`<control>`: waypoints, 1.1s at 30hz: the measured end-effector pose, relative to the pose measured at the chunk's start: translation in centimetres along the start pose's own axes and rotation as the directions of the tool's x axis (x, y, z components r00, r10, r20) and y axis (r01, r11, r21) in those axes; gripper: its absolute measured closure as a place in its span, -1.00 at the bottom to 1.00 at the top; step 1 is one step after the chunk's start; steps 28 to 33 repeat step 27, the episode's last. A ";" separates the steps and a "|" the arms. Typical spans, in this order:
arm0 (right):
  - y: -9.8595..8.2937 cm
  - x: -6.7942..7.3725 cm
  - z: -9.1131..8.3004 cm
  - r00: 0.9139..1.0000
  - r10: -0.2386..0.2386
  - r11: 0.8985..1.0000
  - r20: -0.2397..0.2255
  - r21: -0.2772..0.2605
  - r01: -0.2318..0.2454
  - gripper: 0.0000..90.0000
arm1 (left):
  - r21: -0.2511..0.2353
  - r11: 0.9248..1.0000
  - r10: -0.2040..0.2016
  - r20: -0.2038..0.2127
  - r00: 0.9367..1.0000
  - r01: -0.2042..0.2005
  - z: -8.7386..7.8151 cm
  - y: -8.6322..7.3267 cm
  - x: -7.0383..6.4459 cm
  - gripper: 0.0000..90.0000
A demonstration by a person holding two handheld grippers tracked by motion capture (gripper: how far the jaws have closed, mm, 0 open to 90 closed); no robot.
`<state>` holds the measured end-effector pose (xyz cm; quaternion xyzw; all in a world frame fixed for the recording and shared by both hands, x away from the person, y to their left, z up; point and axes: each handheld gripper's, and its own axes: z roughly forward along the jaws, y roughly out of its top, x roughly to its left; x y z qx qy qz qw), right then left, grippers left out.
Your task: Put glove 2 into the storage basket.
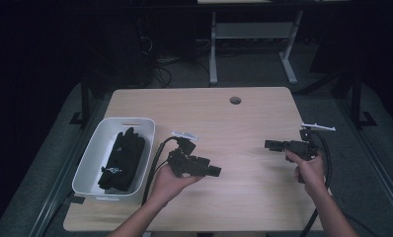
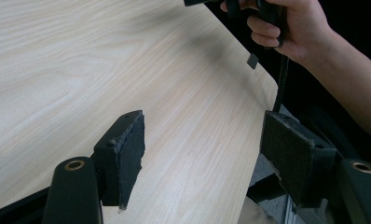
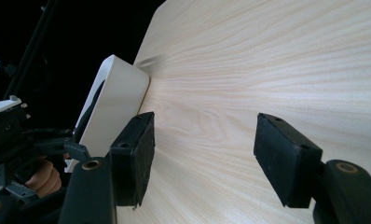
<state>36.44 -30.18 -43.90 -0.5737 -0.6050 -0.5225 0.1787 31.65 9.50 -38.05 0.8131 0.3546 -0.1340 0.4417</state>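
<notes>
Left gripper (image 1: 215,171) and right gripper (image 1: 268,144) hover over the pale wooden table (image 1: 234,128), jaws wide, empty, facing each other. Black fabric bundle (image 1: 123,159) lies in the white plastic bin (image 1: 91,157), left of both, likely awaiting pickup.

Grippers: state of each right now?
Left gripper: open, holding nothing, over the table.
Right gripper: open, holding nothing.

Lab: bare wooden table (image 1: 244,123), cables, dark surroundings.
</notes>
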 end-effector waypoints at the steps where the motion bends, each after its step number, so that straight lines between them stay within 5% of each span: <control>1: -0.1 -0.2 -0.1 1.000 0.001 1.000 -0.002 0.002 -0.001 -0.15 | 0.000 1.000 0.000 0.000 1.000 0.000 0.0 0.0 0.0 -0.32; 21: -2.8 -2.0 -1.7 1.000 0.018 1.000 -0.001 0.013 -0.018 -0.16 | 0.003 1.000 -0.013 0.006 1.000 0.013 1.1 -1.4 0.3 -0.36; 33: -3.3 -1.8 -2.0 1.000 0.012 1.000 -0.013 0.006 -0.012 -0.17 | 0.013 1.000 -0.017 0.011 1.000 0.017 1.5 -2.0 0.4 -0.36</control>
